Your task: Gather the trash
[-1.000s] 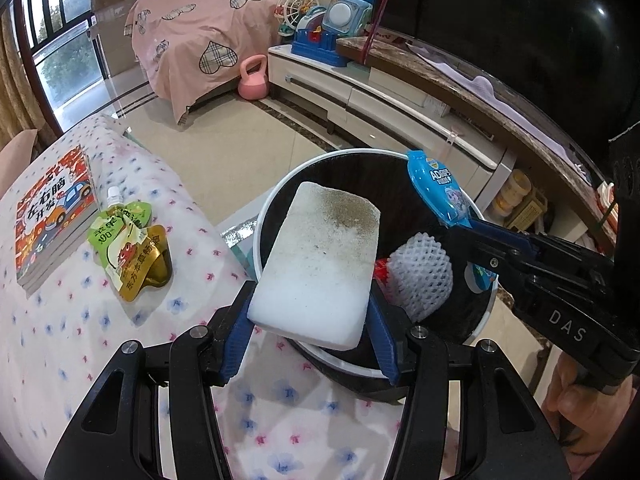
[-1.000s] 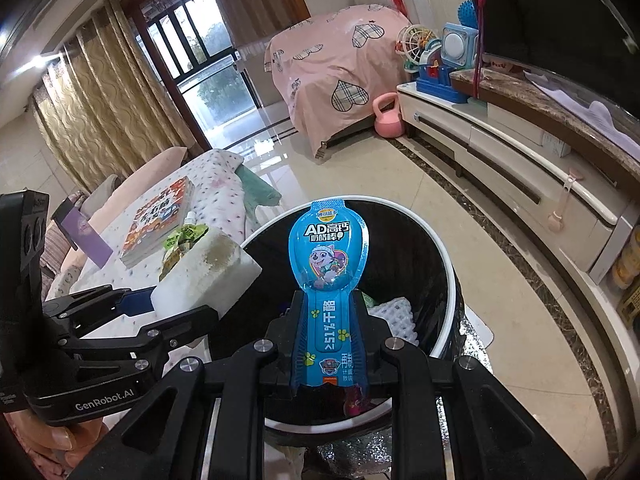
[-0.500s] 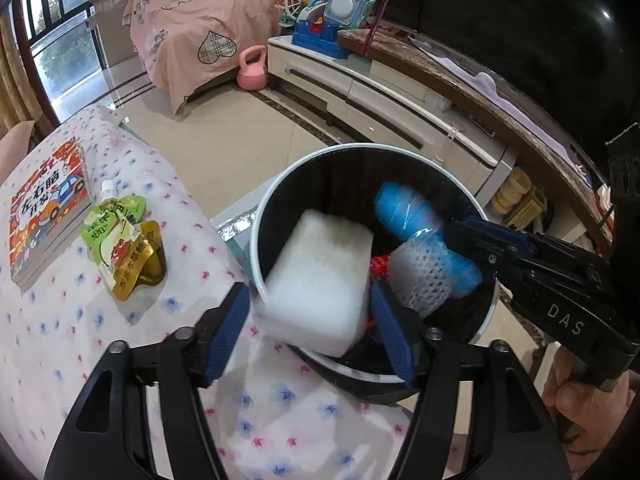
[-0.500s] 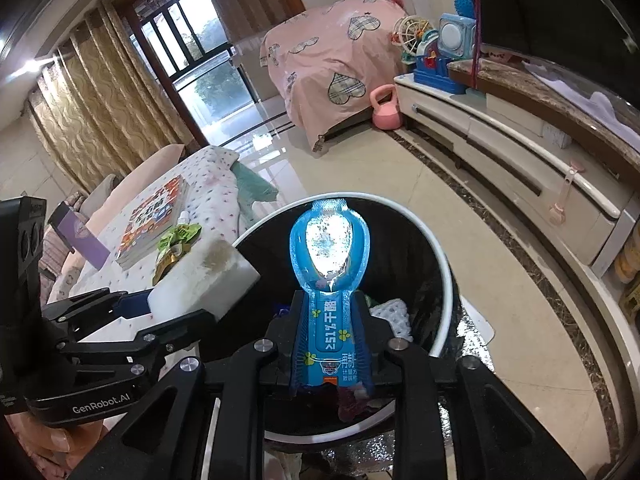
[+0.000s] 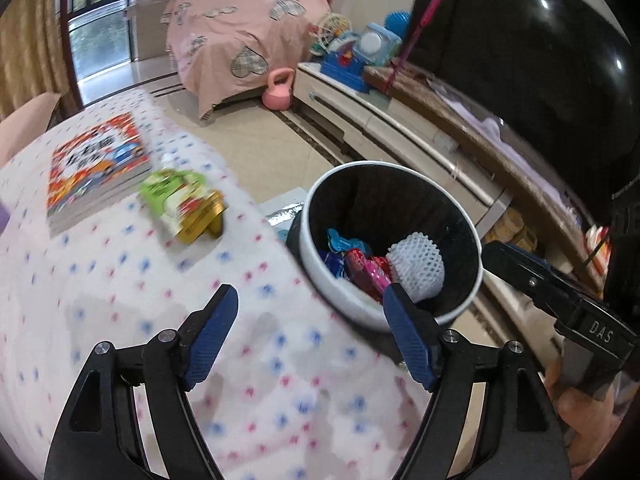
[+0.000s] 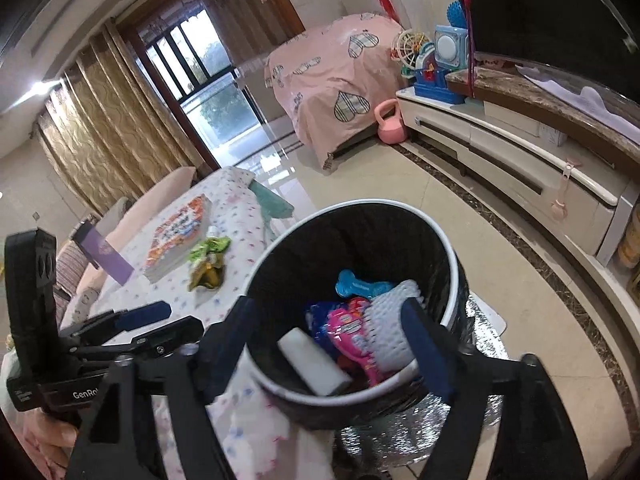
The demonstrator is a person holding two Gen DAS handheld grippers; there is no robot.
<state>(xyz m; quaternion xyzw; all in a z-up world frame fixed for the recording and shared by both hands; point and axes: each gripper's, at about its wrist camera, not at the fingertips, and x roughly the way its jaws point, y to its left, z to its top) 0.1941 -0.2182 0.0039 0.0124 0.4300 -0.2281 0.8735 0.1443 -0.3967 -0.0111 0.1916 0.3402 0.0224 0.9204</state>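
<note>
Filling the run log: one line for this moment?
left gripper jaws opening, empty | right gripper jaws opening, empty | foam block, blue wrapper in bin | pouches on table

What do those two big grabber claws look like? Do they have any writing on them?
Both are black plastic claws with silver screws. The left gripper has ridged dark-blue finger pads and "GenRo..." in white on its body. The right gripper has blue pads too and white "DAS" lettering on its side.
</note>
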